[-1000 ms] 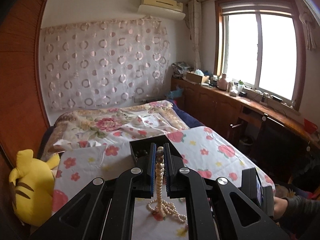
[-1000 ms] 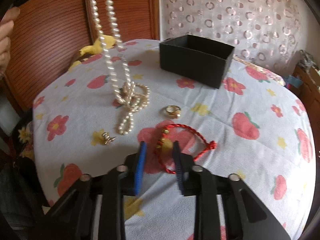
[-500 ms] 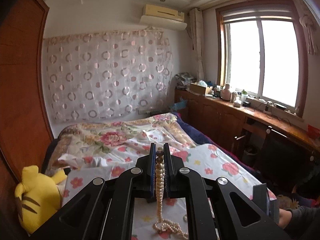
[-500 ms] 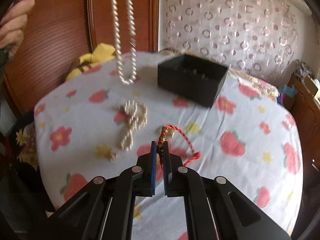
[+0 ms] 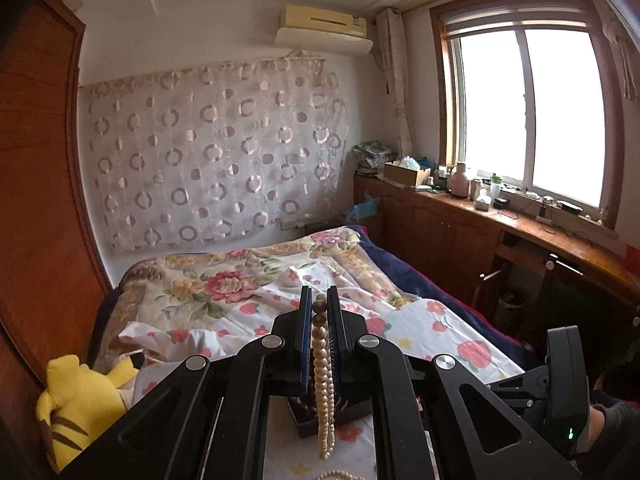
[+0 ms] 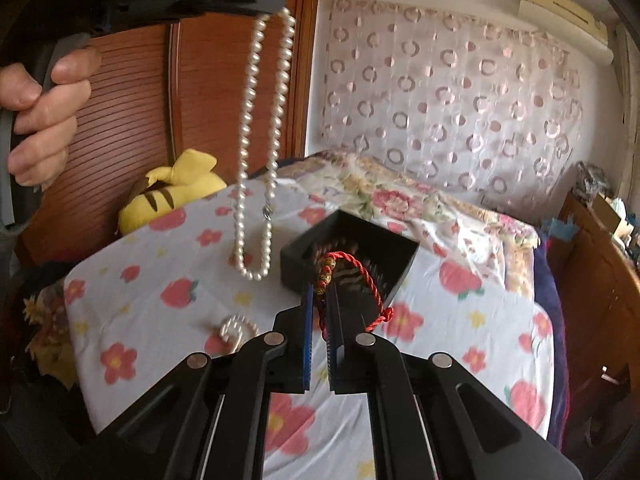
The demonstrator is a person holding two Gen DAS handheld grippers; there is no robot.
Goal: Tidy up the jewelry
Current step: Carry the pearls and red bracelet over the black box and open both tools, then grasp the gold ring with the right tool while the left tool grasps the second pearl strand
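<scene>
Pearl necklace (image 6: 256, 148): we see glossy, smooth beads.
Red bracelet (image 6: 362, 276): twisted matt cord, shiny gold beads.
Box (image 6: 400, 268): matt black.
Floral sheet (image 6: 460, 320): soft matt cloth.
Tongs (image 6: 318, 308): we see matt black plastic.

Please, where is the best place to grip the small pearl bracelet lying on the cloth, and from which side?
Probably from straight above, pinching one strand at the edge of the pearl bracelet. It lies flat in a small coil on the cloth, so fingers from the side would likely only push it.

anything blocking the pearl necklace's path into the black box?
Nothing visible. The pearl necklace hangs free from the left gripper, beside the open black box. The red cord bracelet, held in the right gripper, hovers at the box's near wall.
</scene>
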